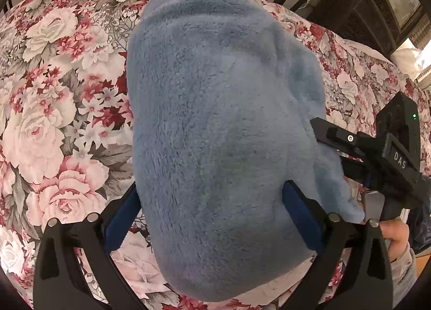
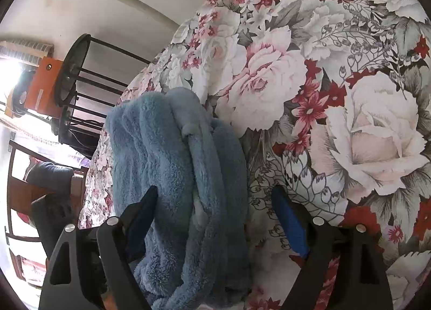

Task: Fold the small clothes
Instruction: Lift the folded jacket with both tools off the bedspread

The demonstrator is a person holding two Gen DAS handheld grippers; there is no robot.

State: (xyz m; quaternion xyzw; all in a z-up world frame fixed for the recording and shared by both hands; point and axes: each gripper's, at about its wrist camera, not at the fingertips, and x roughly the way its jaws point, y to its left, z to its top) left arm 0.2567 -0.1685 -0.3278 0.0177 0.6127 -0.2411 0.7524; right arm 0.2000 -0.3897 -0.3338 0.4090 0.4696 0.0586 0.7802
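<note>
Blue fleece garment (image 1: 221, 127): one, plush, folded into a thick oblong bundle, lying on a floral bedspread (image 1: 54, 94); layered folded edges show in the right wrist view (image 2: 194, 164). Left gripper (image 1: 212, 210): jaws wide, blue pads on either side of the bundle's near end, the right pad against the fleece, the left pad at its edge; firm grip cannot be told. Pointed steeply down over the bundle. Right gripper (image 2: 215, 207): jaws spread wide, left finger over the fleece, right finger over the bedspread, nothing clamped; seen from the left wrist view at the bundle's right edge (image 1: 350, 143), a hand (image 1: 396, 234) on its handle. Surroundings: bare bedspread on both sides of the bundle; dark metal bed rails (image 2: 80, 89) beyond the bed's edge.
</note>
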